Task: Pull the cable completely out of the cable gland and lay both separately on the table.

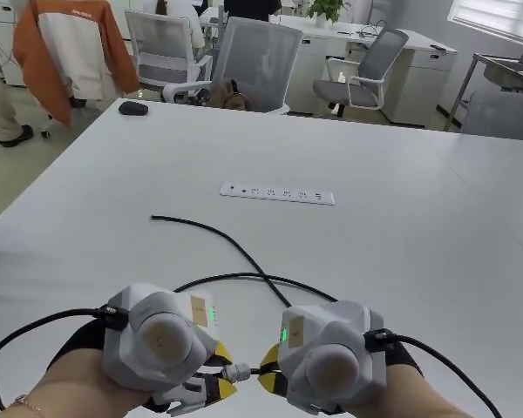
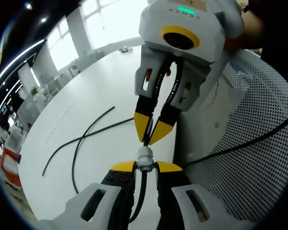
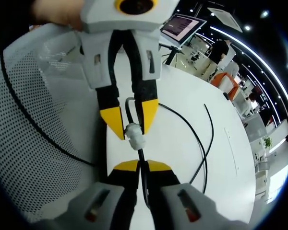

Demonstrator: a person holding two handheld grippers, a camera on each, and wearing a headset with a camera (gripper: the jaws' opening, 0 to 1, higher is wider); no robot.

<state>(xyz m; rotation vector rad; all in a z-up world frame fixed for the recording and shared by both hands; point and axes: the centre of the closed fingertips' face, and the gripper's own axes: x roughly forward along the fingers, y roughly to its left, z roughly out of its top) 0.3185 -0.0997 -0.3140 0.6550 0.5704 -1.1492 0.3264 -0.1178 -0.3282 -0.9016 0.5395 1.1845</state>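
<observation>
Head view puts your grippers tip to tip above the near side of the table (image 1: 401, 235). Your left gripper (image 1: 222, 372) is clamped on the white cable gland (image 1: 238, 373), and your right gripper (image 1: 268, 370) is pinched on the black cable (image 1: 235, 246) just beside it. The gland's long axis lies along the line between the two grippers, and the cable runs through it and loops away across the table.

Matt black cable (image 1: 222, 235), white plastic cable gland (image 2: 145, 158), smooth matt white table (image 1: 375, 261)
</observation>
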